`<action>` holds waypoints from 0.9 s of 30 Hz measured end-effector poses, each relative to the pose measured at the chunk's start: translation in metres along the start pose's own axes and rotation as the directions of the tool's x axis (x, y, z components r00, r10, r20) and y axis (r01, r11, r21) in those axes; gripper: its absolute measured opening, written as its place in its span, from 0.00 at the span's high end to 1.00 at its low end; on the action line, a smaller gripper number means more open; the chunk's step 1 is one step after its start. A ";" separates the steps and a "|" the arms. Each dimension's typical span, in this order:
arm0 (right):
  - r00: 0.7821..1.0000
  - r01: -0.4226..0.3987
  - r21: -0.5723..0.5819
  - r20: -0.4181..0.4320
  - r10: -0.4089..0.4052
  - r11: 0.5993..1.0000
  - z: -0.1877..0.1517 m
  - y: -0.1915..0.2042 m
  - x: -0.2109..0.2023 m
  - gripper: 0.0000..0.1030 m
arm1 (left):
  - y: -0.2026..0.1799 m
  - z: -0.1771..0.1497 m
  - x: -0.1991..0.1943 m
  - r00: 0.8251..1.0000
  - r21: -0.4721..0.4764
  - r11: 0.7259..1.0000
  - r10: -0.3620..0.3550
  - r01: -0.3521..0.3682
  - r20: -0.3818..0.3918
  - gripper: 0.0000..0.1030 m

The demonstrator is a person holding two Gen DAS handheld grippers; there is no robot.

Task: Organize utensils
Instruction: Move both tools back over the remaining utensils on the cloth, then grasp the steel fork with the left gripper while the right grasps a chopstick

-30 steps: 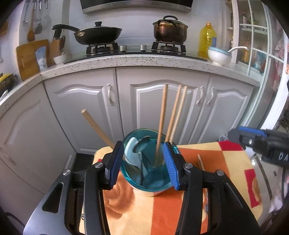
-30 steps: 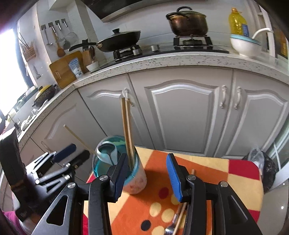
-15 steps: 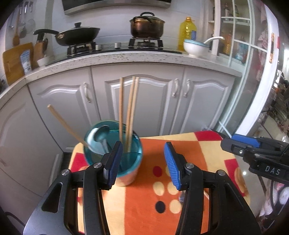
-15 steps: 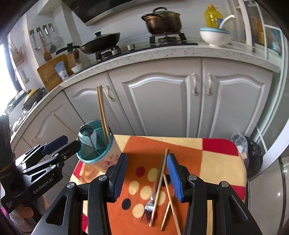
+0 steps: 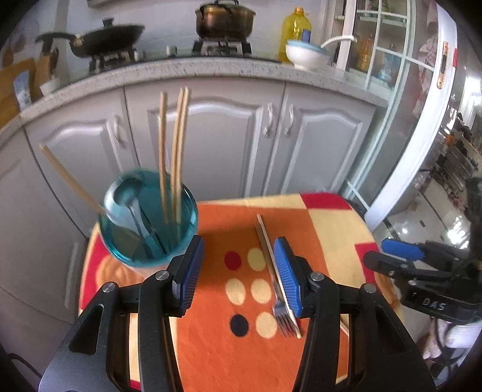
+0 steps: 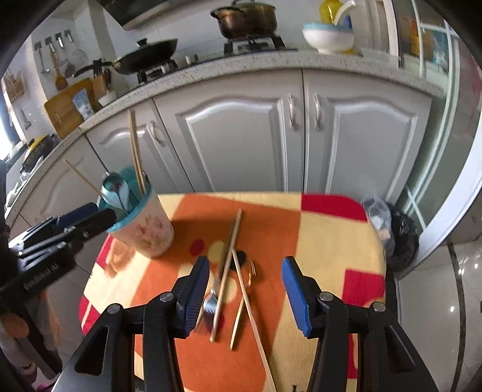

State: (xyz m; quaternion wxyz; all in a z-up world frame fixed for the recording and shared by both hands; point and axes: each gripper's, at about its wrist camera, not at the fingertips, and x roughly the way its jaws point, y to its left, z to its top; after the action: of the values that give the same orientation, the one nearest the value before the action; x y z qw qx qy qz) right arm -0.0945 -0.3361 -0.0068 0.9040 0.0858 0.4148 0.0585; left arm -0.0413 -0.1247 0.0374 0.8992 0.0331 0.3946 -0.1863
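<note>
Blue-padded fingers of the left gripper stand apart with nothing pressed between them, hanging over the orange spotted cloth at the bottom of the left wrist view; the right pad hides part of a fork and of the chopstick lying along it. Jaws of the right gripper are opening in the right wrist view, and loose utensils lie on the cloth below the gap, with neither pad seen touching them. That view counts them better: one silver fork, two long chopsticks crossing near the frame's centre, and one small gold fork to their right. The left view shows only the fork and one chopstick. Farther back, left of centre in both views, the utensil cup stands on the cloth. The left view looks into its teal inside, holding one spoon, three upright chopsticks and one chopstick leaning to the left; the right view shows the cup's pale flowered outer wall. Each view catches the other gripper at its edge: the right one at the right margin of the left view, the left one at the left margin of the right view. Beyond stand grey cabinet doors, then a counter with one black pan, one copper pot, one white bowl and one yellow oil bottle.
</note>
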 end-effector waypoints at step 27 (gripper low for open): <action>0.976 -0.083 0.201 -0.181 0.120 0.976 -0.058 -0.062 0.096 0.94 | -0.024 -0.050 0.152 0.932 -0.075 0.992 -0.120 0.100 -0.341 0.68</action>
State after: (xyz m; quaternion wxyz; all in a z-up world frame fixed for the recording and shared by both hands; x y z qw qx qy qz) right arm -0.0747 -0.3738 -0.1275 0.8430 0.1878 0.4988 0.0727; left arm 0.0087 -0.1838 -0.1048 0.8048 0.0175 0.5524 -0.2163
